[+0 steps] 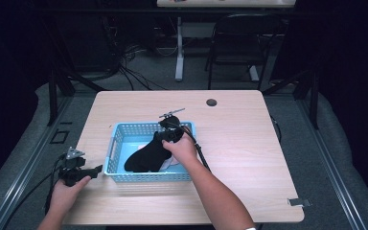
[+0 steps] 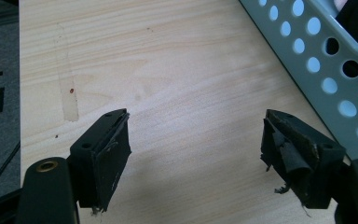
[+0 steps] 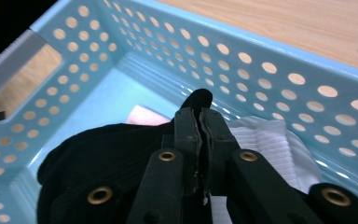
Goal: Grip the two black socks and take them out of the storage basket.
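A light blue perforated basket [image 1: 124, 127] stands on the wooden table, left of centre. Inside it lies a black sock-like cloth [image 1: 146, 157] on top of a white cloth [image 1: 172, 164]. My right gripper [image 1: 162, 138] reaches down into the basket. In the right gripper view its jaws [image 3: 199, 112] are pressed together on a fold of the black cloth [image 3: 102, 149], a tuft of which pokes out above the tips. The white ribbed cloth [image 3: 265, 144] lies to the right of the jaws. My left gripper [image 1: 96, 171] rests low beside the basket's left end, its jaws [image 2: 196, 121] wide apart over bare wood.
The basket wall [image 2: 317, 51] stands close to the right of the left gripper. A strip of clear tape [image 2: 67, 93] is stuck on the wood near the table's left edge. A dark round grommet [image 1: 212, 102] sits at the far side. A chair [image 1: 239, 43] stands beyond the table.
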Tool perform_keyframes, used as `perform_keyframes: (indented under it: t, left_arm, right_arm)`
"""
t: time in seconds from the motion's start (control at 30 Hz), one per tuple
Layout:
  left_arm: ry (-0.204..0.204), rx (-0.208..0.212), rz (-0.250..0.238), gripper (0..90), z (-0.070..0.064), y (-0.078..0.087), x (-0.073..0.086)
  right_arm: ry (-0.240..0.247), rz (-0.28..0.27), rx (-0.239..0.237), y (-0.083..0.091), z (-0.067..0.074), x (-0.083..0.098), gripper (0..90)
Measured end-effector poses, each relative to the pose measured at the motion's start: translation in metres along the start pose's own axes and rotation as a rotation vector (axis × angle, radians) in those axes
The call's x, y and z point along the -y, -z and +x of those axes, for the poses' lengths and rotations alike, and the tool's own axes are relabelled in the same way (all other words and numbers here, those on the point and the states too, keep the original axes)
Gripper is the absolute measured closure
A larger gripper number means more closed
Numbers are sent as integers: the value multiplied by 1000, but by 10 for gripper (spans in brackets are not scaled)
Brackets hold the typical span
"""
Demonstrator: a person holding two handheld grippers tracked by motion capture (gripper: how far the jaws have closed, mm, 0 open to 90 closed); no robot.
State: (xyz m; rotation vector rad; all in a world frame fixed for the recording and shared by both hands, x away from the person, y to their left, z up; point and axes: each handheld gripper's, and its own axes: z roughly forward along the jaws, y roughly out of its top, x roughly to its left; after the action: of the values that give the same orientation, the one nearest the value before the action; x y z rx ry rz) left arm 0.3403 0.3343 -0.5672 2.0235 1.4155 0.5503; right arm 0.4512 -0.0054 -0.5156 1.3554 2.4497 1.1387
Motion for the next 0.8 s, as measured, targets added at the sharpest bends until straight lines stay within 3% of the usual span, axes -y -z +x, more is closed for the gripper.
perform_keyframes:
  t: [0.2,0.4,0.5,0.63,0.67,0.73,0.8]
  left_arm:
    - [0,-1,0,236,0,0,0]
    - [-2,-3,0,237,0,0,0]
    - [-5,-2,5,237,0,0,0]
    - [-4,-3,4,237,0,0,0]
    - [-4,-2,4,237,0,0,0]
    - [-4,-1,5,237,0,0,0]
    - [-5,-2,5,237,0,0,0]
  right_arm:
    - [44,-108,-40,22,17,1,872]
    - [120,-189,-75,49,37,1,872]
    - [135,-214,-88,59,42,-1,872]
    - [165,-252,-114,87,50,-9,872]
    - [165,-252,-114,87,50,-9,872]
    - [180,-288,-120,106,51,-12,872]
    - [184,-302,-119,111,51,-13,872]
